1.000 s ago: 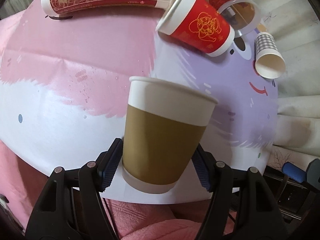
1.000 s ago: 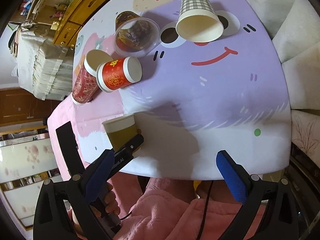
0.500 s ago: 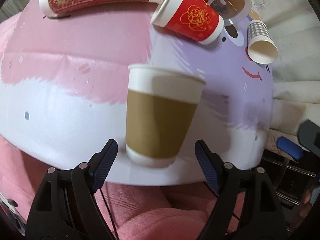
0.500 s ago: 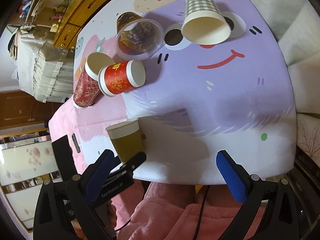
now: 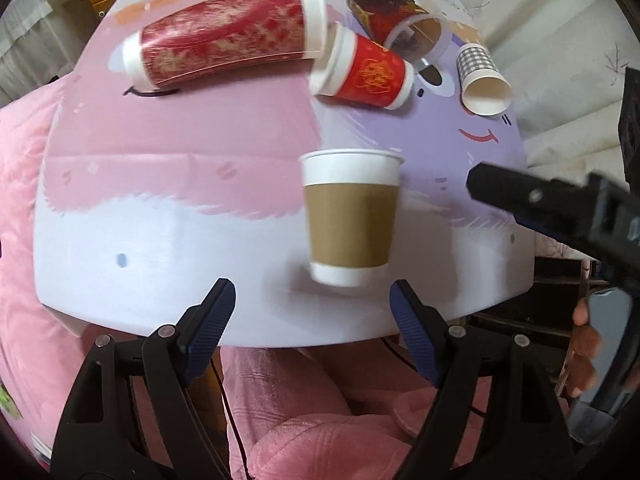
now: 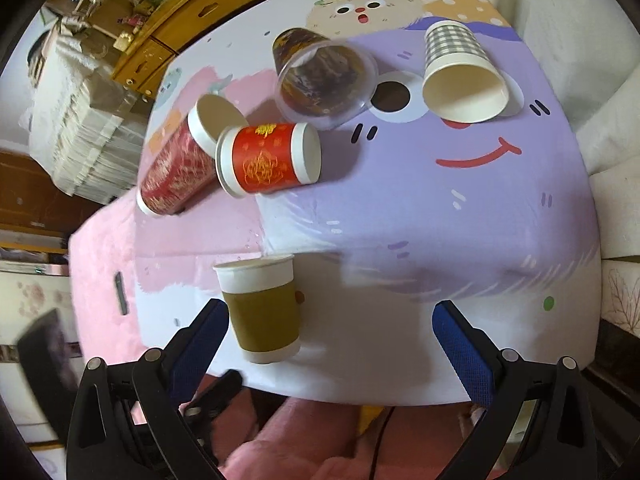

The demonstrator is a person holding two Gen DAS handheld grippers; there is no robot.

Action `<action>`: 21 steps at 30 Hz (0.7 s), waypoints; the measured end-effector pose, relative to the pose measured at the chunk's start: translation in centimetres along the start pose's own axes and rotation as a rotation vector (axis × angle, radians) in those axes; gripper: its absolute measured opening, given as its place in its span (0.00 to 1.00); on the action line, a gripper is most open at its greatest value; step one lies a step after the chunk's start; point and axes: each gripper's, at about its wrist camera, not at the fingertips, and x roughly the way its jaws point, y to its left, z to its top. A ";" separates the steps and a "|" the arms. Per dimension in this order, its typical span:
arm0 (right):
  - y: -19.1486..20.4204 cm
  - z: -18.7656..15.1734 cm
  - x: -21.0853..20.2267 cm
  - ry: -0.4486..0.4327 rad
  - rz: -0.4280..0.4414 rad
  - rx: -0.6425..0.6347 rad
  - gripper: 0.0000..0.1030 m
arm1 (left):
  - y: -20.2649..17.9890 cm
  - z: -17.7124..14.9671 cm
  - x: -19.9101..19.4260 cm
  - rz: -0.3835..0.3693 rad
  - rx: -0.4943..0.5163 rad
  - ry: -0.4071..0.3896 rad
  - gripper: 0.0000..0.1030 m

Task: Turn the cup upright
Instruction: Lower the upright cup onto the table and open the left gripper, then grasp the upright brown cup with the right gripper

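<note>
A white paper cup with a brown sleeve point(image 5: 351, 218) stands upright near the front edge of the table point(image 5: 160, 248); it also shows in the right wrist view point(image 6: 260, 308). My left gripper point(image 5: 311, 312) is open and empty, pulled back just in front of the cup, not touching it. My right gripper point(image 6: 328, 328) is open and empty above the table's front edge, the cup close to its left finger. The right gripper's body shows at the right of the left wrist view point(image 5: 560, 208).
Several cups lie on their sides at the back: a tall red-and-gold one point(image 6: 176, 168), a short red one point(image 6: 268, 160), a clear plastic cup point(image 6: 324, 80) and a checked paper cup point(image 6: 460, 68). Pink fabric point(image 5: 300, 420) lies below the table edge. A wooden cabinet point(image 6: 168, 20) stands behind.
My left gripper has opened, let go of the brown-sleeved cup and drawn back from it. The cup now stands upright on the table. My right gripper has moved closer to the cup.
</note>
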 end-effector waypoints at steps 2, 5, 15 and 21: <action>0.8 -0.7 0.3 -0.018 0.002 0.003 1.00 | 1.2 -0.2 -0.5 0.015 0.015 0.001 0.75; 2.3 -1.8 0.8 -0.090 -0.010 -0.013 1.00 | 2.7 -0.2 -1.1 0.033 0.054 -0.011 0.75; 7.7 -4.3 4.0 -0.281 -0.167 -0.095 1.00 | 9.3 -0.4 -3.8 0.070 0.125 -0.222 0.75; 9.4 -4.8 6.9 -0.309 -0.226 -0.076 1.00 | 11.7 0.3 -3.8 0.056 0.181 -0.250 0.75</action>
